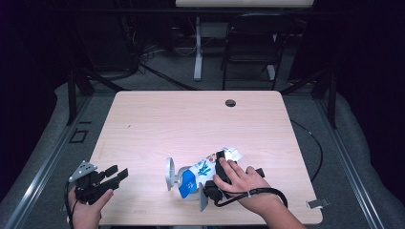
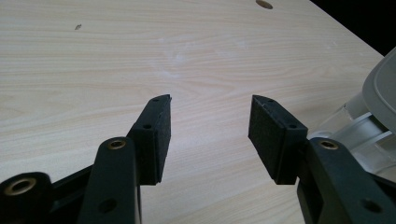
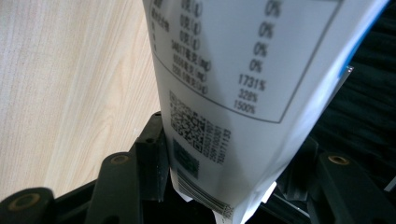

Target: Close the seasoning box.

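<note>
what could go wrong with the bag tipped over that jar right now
The right tongs grip the bag by one end only, so it could slip or tear. The jar lies with nothing bracing it; the left tongs are open and apart from it, so it may roll and contents could spill on the table.

pale matt wood-grain table (image 1: 157, 124); glossy printed plastic pouch (image 3: 243, 70); clear glassy jar (image 1: 184, 175); matt black padded left tongs (image 2: 208, 135).

High view overlooks the table (image 1: 191, 119); gripper views sit close above it.
</note>
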`<state>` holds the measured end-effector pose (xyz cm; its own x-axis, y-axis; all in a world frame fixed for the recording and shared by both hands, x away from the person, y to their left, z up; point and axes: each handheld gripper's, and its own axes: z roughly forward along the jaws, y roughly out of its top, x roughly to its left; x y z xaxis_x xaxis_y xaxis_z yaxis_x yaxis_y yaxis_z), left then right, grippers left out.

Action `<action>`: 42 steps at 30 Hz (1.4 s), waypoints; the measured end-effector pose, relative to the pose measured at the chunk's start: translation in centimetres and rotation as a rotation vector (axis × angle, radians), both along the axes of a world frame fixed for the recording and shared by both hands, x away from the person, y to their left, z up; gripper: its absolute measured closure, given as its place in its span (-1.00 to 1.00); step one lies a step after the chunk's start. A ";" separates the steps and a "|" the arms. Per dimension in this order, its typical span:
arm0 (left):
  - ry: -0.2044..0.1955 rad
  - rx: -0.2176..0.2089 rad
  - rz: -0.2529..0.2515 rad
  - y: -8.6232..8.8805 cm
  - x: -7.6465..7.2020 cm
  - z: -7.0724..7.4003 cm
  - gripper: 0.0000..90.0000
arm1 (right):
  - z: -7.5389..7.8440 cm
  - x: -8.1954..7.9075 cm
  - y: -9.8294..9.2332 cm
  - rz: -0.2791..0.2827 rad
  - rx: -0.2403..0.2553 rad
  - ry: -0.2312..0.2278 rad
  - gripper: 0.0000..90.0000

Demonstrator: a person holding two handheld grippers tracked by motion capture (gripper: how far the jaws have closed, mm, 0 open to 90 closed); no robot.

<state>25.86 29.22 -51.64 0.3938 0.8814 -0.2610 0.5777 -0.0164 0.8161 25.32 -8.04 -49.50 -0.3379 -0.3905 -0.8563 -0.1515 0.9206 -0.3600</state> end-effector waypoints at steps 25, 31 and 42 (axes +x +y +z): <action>0.004 -0.001 0.001 0.1 0.0 -0.1 0.10 | 0.2 -0.1 0.0 0.005 -0.012 0.000 0.05; 0.001 -0.001 0.003 0.0 0.0 -0.1 0.10 | 0.2 -0.1 0.0 0.007 -0.013 0.000 0.05; 0.002 -0.001 0.004 0.1 0.1 -0.1 0.10 | 0.2 -0.1 0.0 0.011 -0.010 0.003 0.06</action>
